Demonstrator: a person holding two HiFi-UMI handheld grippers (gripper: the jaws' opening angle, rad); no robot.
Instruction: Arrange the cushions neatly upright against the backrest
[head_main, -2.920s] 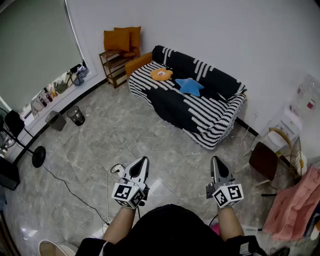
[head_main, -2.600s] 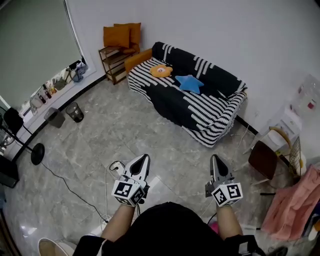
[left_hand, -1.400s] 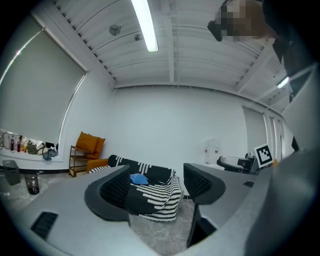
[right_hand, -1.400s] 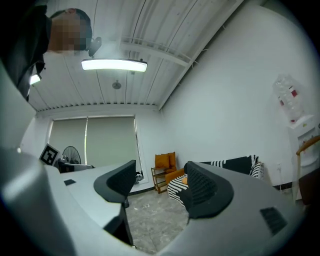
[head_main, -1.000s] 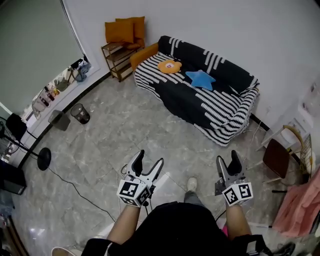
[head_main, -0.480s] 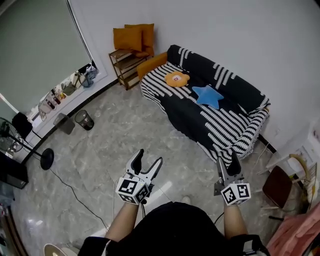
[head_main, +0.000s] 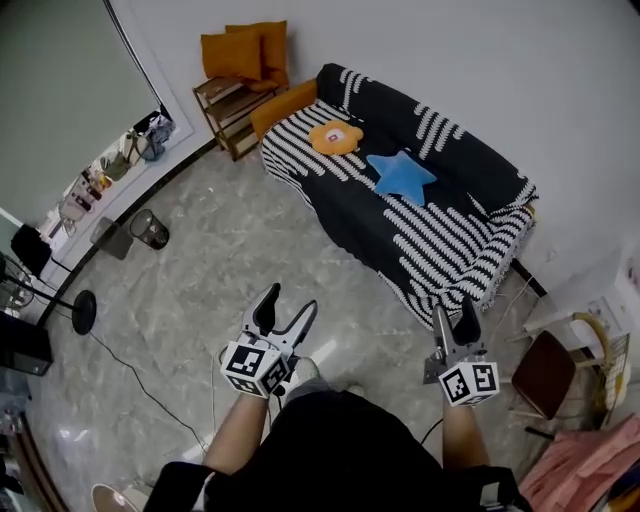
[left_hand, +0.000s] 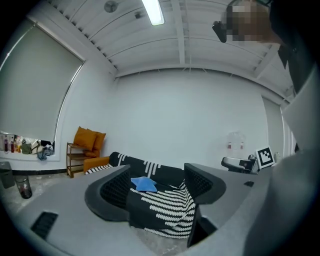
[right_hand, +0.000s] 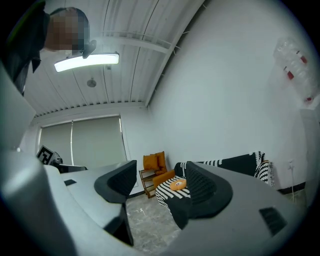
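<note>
Left gripper view: spread left claw (left_hand: 156, 187), blue cushion (left_hand: 144, 184); right gripper view: spread right claw (right_hand: 160, 187), orange cushion (right_hand: 176, 184).

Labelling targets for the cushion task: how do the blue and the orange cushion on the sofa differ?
The blue cushion is star-shaped; the orange cushion is roundish with a small light centre patch. The blue cushion lies mid-seat, the orange cushion nearer the end of the sofa by the shelf. Both lie flat on the seat, not upright.
</note>
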